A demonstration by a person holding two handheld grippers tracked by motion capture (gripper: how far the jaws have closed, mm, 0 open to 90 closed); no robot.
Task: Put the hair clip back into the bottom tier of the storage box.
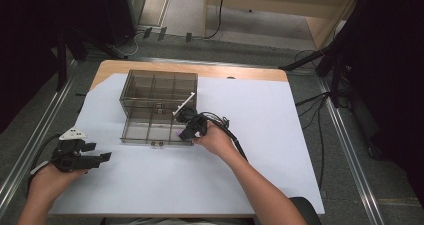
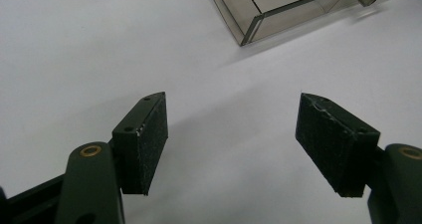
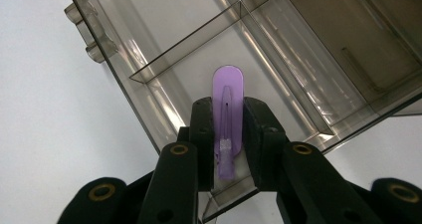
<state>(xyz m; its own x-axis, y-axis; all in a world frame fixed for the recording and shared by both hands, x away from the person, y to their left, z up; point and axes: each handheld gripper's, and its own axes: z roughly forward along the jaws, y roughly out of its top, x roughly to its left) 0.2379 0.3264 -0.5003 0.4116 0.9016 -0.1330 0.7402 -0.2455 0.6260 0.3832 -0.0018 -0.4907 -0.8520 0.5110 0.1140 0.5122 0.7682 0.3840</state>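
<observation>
- White sheet (image 1: 260,165) covers a wooden table (image 1: 240,72); grey floor and cables beyond, dark surroundings.
- Nearest, bottom left of the high view: left gripper (image 1: 102,157) held low over the sheet, jaws wide apart, nothing between them. Its own view shows both black pads (image 2: 149,134) over bare white, box corner well ahead.
- Mid-table: right gripper (image 3: 228,139) clamped on a purple hair clip (image 3: 228,104), held upright, tip poking over the front-right compartment of the clear smoky divided box (image 1: 157,107).
- Clip hangs above the compartment floor, not resting in it; exact height unclear.
- Further back: the box's other compartments look empty; a white stick-like piece (image 1: 183,105) near the box's right edge, unclear what.
- Risk: clip is thin and slick, pinched at its lower half; a tilt of the hand could twist it loose.
- Risk: jaws sit close to the thin wall; pushing down could nudge or tip the light box, since the left gripper isn't steadying it.
</observation>
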